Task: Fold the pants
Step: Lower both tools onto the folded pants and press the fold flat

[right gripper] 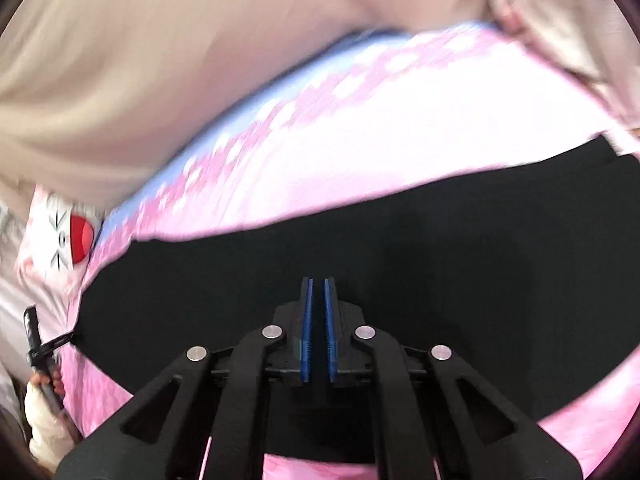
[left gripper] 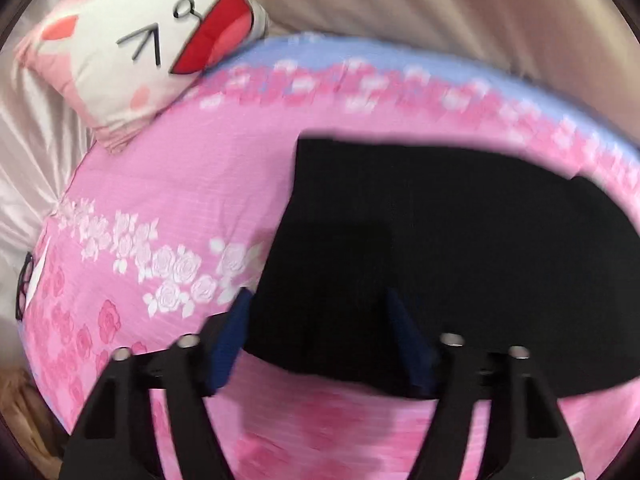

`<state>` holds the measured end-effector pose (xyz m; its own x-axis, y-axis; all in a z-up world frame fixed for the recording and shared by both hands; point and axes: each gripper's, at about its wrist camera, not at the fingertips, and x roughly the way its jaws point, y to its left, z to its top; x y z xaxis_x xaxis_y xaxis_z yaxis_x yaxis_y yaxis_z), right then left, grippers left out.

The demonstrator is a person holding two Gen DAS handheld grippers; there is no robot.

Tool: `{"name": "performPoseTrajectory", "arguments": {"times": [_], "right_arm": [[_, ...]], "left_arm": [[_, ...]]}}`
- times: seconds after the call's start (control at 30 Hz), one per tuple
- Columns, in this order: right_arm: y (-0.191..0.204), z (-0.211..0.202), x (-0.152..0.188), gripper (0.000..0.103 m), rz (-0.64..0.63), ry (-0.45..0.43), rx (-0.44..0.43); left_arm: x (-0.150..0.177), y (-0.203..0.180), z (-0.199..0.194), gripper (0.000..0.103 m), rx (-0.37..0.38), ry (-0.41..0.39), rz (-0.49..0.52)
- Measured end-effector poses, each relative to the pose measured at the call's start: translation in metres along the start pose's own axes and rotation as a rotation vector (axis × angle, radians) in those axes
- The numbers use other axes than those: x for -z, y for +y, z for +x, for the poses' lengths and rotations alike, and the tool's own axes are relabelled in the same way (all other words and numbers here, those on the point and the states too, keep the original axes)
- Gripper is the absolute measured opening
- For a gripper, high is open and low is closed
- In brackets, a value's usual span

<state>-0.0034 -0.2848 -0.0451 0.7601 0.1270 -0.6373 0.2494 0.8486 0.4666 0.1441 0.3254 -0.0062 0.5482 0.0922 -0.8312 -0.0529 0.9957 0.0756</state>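
Observation:
Black pants (left gripper: 440, 248) lie flat on a pink flowered bedspread (left gripper: 168, 184). In the left wrist view my left gripper (left gripper: 320, 300) is open, its blue pads spread apart over the pants' near left corner. In the right wrist view the pants (right gripper: 400, 248) stretch across the frame as a long dark band. My right gripper (right gripper: 319, 284) hangs over their middle with its blue pads nearly together and nothing between them. The left gripper (right gripper: 40, 344) also shows at the far left edge of that view, at the pants' end.
A white and pink cartoon-face pillow (left gripper: 132, 48) lies at the bed's far left corner; it also shows in the right wrist view (right gripper: 60, 240). Beige curtain (right gripper: 180, 60) hangs behind the bed. The bedspread has a pale blue far border (left gripper: 360, 52).

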Motion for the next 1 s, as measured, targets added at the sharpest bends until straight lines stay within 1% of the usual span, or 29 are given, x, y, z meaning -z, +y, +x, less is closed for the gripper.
{"name": "performPoseTrajectory", "arguments": {"times": [0.03,0.07,0.1,0.13,0.17,0.2,0.23,0.27,0.3,0.33,0.37,0.4,0.43,0.47,0.5,0.53,0.57,0.6,0.63,0.7,0.73,0.77,0.8,0.83,0.87,0.9,0.93,0.97,1.0], "right_arm": [[0.011,0.001,-0.004,0.006,-0.027,-0.001,-0.031],[0.022,0.008,-0.008,0.006,-0.067,0.012,-0.058],[0.041,0.021,-0.009,0.006,-0.126,0.039,-0.084],[0.053,0.035,-0.008,0.006,-0.169,0.069,-0.088],[0.062,0.050,-0.009,0.006,-0.214,0.102,-0.064],[0.063,0.061,-0.010,0.006,-0.259,0.119,0.000],[0.053,0.060,-0.014,0.006,-0.263,0.109,0.042],[0.043,0.053,-0.018,0.006,-0.249,0.085,0.063],[0.022,0.034,-0.025,0.006,-0.226,0.036,0.094],[-0.002,0.014,-0.030,0.008,-0.214,-0.009,0.147],[-0.029,-0.007,-0.035,0.021,-0.202,-0.053,0.230],[-0.050,-0.021,-0.042,0.032,-0.187,-0.087,0.309],[-0.074,-0.036,-0.045,0.064,-0.171,-0.122,0.387],[-0.096,-0.050,-0.048,0.075,-0.155,-0.152,0.443],[-0.124,-0.063,-0.053,0.075,-0.126,-0.158,0.478],[-0.143,-0.068,-0.062,0.075,-0.103,-0.137,0.466],[-0.160,-0.072,-0.065,0.075,-0.082,-0.113,0.429],[-0.175,-0.072,-0.066,0.074,-0.057,-0.084,0.371],[-0.185,-0.069,-0.068,0.072,-0.046,-0.064,0.340],[-0.185,-0.059,-0.069,0.045,-0.072,-0.031,0.324],[-0.180,-0.055,-0.067,0.018,-0.088,-0.002,0.309],[-0.176,-0.048,-0.069,0.009,-0.102,0.021,0.307],[-0.165,-0.047,-0.073,0.008,-0.142,0.020,0.317],[-0.157,-0.049,-0.077,0.007,-0.168,-0.003,0.319],[-0.154,-0.056,-0.084,0.007,-0.183,-0.041,0.308],[-0.146,-0.069,-0.094,0.007,-0.190,-0.106,0.281],[-0.143,-0.077,-0.102,0.007,-0.197,-0.145,0.257],[-0.144,-0.078,-0.107,0.007,-0.204,-0.156,0.249],[-0.150,-0.071,-0.110,0.007,-0.214,-0.136,0.271]], "left_arm": [[-0.009,-0.019,-0.014,0.052,-0.003,-0.050,0.029],[-0.013,-0.036,-0.022,0.053,0.015,-0.082,0.046],[-0.023,-0.067,-0.031,0.057,0.078,-0.104,0.073],[-0.029,-0.089,-0.030,0.057,0.123,-0.101,0.097],[-0.034,-0.119,-0.028,0.057,0.156,-0.090,0.135],[-0.035,-0.140,-0.024,0.057,0.159,-0.084,0.166],[-0.035,-0.168,-0.018,0.057,0.149,-0.076,0.211],[-0.034,-0.188,-0.012,0.057,0.141,-0.065,0.245],[-0.033,-0.203,-0.006,0.057,0.143,-0.051,0.263],[-0.030,-0.218,-0.001,0.057,0.157,-0.031,0.276],[-0.030,-0.227,0.004,0.057,0.159,-0.021,0.284],[-0.030,-0.234,0.010,0.057,0.142,-0.019,0.294],[-0.030,-0.239,0.016,0.058,0.114,-0.019,0.303],[-0.031,-0.244,0.025,0.058,0.064,-0.018,0.311],[-0.034,-0.244,0.035,0.058,0.038,-0.010,0.315],[-0.031,-0.247,0.038,0.059,0.029,0.000,0.309],[-0.033,-0.247,0.042,0.059,0.029,0.004,0.296],[-0.035,-0.246,0.043,0.061,0.030,0.000,0.281],[-0.037,-0.245,0.045,0.063,0.021,0.001,0.271],[-0.039,-0.245,0.045,0.064,0.015,0.005,0.254],[-0.040,-0.245,0.046,0.065,0.013,0.010,0.246],[-0.040,-0.246,0.045,0.066,0.008,0.011,0.241],[-0.042,-0.245,0.044,0.065,0.001,0.010,0.234],[-0.043,-0.247,0.044,0.065,-0.004,0.005,0.231],[-0.045,-0.248,0.042,0.065,-0.019,-0.005,0.228],[-0.047,-0.248,0.042,0.065,-0.028,-0.012,0.225],[-0.049,-0.249,0.042,0.065,-0.045,-0.021,0.223],[-0.050,-0.250,0.044,0.065,-0.060,-0.025,0.224],[-0.050,-0.251,0.046,0.066,-0.074,-0.029,0.227]]}}
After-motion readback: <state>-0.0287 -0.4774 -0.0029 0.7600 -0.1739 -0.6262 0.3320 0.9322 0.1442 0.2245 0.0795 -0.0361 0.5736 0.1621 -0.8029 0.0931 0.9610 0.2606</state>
